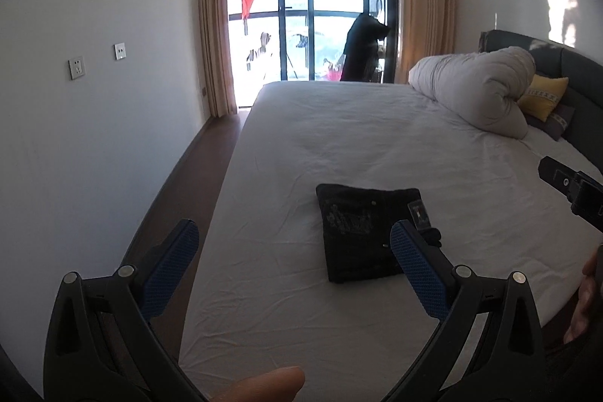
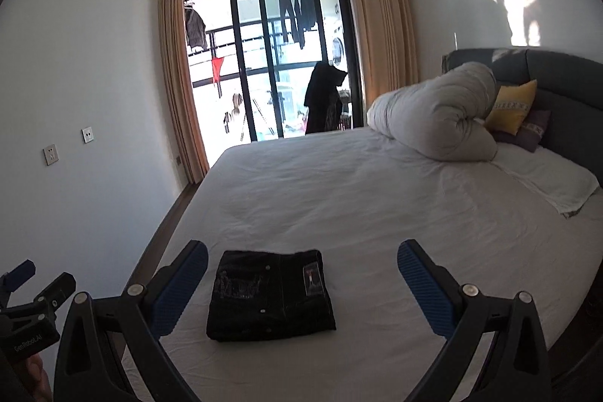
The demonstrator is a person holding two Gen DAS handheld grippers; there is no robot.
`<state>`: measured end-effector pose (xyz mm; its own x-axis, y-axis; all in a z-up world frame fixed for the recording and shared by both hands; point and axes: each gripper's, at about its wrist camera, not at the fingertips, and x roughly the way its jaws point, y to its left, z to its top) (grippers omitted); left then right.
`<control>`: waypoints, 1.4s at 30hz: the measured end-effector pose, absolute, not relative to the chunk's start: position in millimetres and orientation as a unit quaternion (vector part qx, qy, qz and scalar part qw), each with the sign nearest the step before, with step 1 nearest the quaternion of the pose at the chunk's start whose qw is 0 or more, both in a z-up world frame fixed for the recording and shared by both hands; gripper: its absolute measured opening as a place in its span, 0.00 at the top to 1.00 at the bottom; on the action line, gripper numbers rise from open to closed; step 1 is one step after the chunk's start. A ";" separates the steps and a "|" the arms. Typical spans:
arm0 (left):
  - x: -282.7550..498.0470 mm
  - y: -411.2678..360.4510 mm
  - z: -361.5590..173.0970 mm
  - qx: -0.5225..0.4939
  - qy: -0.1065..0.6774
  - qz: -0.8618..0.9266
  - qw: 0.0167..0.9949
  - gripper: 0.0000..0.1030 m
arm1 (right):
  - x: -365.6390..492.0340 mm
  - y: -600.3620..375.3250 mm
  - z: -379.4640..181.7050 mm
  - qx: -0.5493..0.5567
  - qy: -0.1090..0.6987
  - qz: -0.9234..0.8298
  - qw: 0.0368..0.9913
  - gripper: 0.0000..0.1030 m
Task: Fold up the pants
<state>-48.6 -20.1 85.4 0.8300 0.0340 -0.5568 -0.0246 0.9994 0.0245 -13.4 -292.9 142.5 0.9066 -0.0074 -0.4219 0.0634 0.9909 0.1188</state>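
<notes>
Soft but dense: black pants [image 2: 270, 295], apparently denim, already stacked into a squat rectangular packet of several layers, so likely to feel fairly heavy for its size and to hold its shape better than thin cloth, yet prone to sliding apart layer from layer if lifted by the top ply alone. Best taken at a thick folded edge, pinching the whole stack, or at two opposite edges at once. Dark all over, with pale worn or printed marks on the upper face, small metal studs, and a rectangular label patch near the right side; edges mostly square, with the near-left corner a little ragged. Lying flat on the white sheet of the bed [image 2: 377, 198], near the foot end, well apart from the rolled grey duvet [image 2: 437, 123] and the yellow pillow [image 2: 512, 108] by the headboard. Left tool [image 1: 294, 247] spread wide, blue pads well apart, gripping nothing, held above the bed with the packet just ahead and to the right. Right tool [image 2: 301, 266] likewise spread wide and empty, hovering with the packet framed between its fingers but not touching. Folding judged essentially done; perhaps only a squaring-up left.
</notes>
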 end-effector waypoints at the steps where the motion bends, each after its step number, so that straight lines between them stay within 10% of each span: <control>1: -44.4 -20.7 76.1 0.005 0.303 0.016 0.953 0.00 | -7.4 -291.6 132.3 0.069 0.237 -0.020 0.969 0.00; 42: 15.2 -27.5 -10.6 -0.016 0.435 0.002 0.900 0.00 | 15.9 -262.0 58.4 0.017 0.383 0.000 0.924 0.00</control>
<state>15.2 -27.5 -10.6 0.6217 -0.0113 -0.7832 -0.0172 0.9995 -0.0281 15.9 -262.0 58.4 0.7065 0.0126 -0.7076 0.0140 0.9994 0.0317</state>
